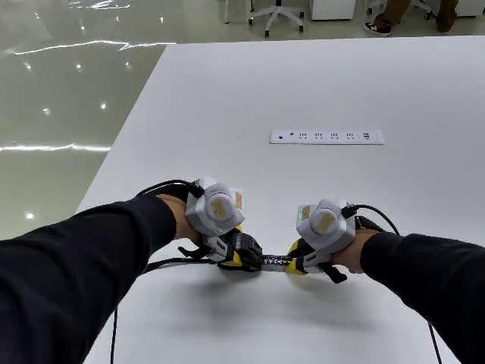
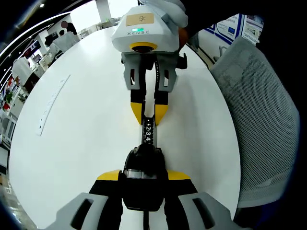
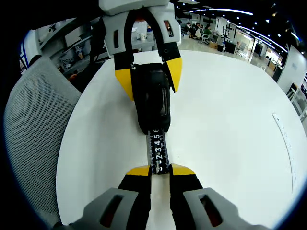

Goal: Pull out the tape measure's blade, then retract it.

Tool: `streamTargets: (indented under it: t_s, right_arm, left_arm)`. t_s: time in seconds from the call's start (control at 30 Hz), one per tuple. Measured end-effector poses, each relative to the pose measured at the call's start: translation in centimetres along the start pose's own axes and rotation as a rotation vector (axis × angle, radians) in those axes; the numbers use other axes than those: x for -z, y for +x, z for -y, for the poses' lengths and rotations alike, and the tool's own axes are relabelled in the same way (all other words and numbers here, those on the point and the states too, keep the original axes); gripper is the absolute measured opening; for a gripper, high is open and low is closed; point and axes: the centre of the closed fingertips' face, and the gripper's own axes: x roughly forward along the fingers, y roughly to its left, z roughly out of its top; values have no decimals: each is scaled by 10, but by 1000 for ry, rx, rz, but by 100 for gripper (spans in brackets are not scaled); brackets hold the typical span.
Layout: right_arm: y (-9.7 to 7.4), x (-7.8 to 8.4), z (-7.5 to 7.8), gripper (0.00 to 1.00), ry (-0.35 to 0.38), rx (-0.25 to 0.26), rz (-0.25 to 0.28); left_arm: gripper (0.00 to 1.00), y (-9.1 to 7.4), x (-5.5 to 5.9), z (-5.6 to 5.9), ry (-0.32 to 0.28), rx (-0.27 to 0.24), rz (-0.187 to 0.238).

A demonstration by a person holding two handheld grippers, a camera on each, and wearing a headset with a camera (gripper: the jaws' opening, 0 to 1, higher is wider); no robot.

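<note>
– Tape measure [image 2: 144,177]: where do you have it?

– Right in my left gripper [image 2: 144,175]. Its two yellow-tipped jaws are closed against the sides of the black case. I cannot tell whether the case rests on the white table [image 1: 227,114] or hangs just above it.

– And the blade?

– A short stretch of blade [image 2: 148,132], black with white digits, runs straight out of the front of the tape measure toward my right gripper [image 3: 159,171]. That one faces the left gripper head-on, and its jaws are pinched together on the blade's free end. In the right gripper view the digits run away from my tips to the mouth of the case.

– How close are the two?

– Near each other, with the bare blade between their tips. The grippers themselves do not touch.

– What lies around them?

– Nearest, beside the pair and past the table's near edge, a grey mesh chair back [image 2: 259,110] comes into both gripper views. Black cables [image 1: 163,184] loop out from behind the left gripper, along my dark sleeve [image 1: 76,265]. Past both grippers and well apart from them, a white power strip [image 1: 326,136] lies flat on the table, its long side across the head view. Farthest off, beyond the table's far edge, the base of an office chair [image 1: 276,15] stands on the glossy floor.
</note>
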Motion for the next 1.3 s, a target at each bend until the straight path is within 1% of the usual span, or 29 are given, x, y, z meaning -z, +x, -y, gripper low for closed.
streamTargets:
  t_s: [0.7, 1.13, 1.3]
  right_arm:
    - [-13, 17, 2, 8, 18, 6, -8]
    - [-20, 27, 3, 8, 14, 13, -18]
    - [-25, 33, 4, 8, 28, 22, -18]
  left_arm:
    - [29, 0, -1, 0, -1, -2, 0]
    - [29, 1, -1, 0, -5, -11, 4]
    - [29, 1, -1, 0, -7, -14, 6]
